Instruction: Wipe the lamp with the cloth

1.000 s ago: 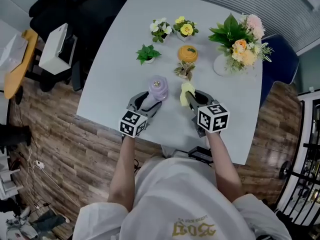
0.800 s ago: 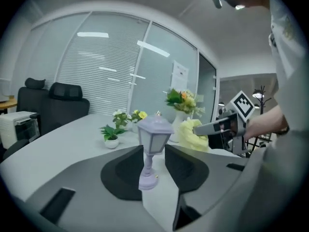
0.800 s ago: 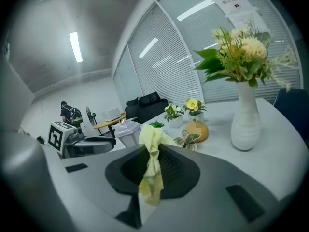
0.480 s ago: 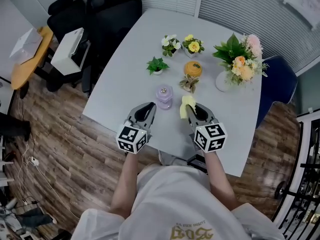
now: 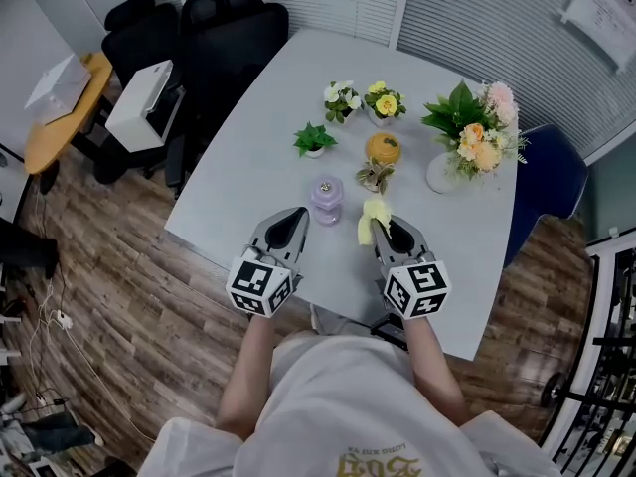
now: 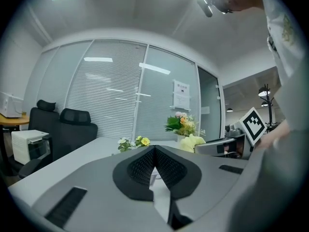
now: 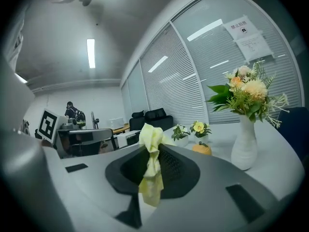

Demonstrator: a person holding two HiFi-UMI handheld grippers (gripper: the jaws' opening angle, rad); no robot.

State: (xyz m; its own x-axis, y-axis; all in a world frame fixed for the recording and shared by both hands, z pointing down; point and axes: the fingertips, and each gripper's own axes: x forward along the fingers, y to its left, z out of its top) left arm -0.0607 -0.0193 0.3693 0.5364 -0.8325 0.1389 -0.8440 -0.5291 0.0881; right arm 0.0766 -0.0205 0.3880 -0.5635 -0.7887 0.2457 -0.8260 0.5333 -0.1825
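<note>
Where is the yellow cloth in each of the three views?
Head view: the crumpled yellow cloth sits at centre, at the right tool's tip.
Left gripper view: a little right of centre, above the jaws.
Right gripper view: dead centre, pinched between the jaws.
Shared landmark: the white vase of flowers.

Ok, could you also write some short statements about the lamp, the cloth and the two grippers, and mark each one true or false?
1. The purple lamp stands on the table, touched by neither gripper. True.
2. The right gripper is shut on a yellow cloth. True.
3. The left gripper holds a cloth too. False: its jaws are shut on nothing.
4. The white vase of flowers lies tipped over. False: it stands upright.
</note>
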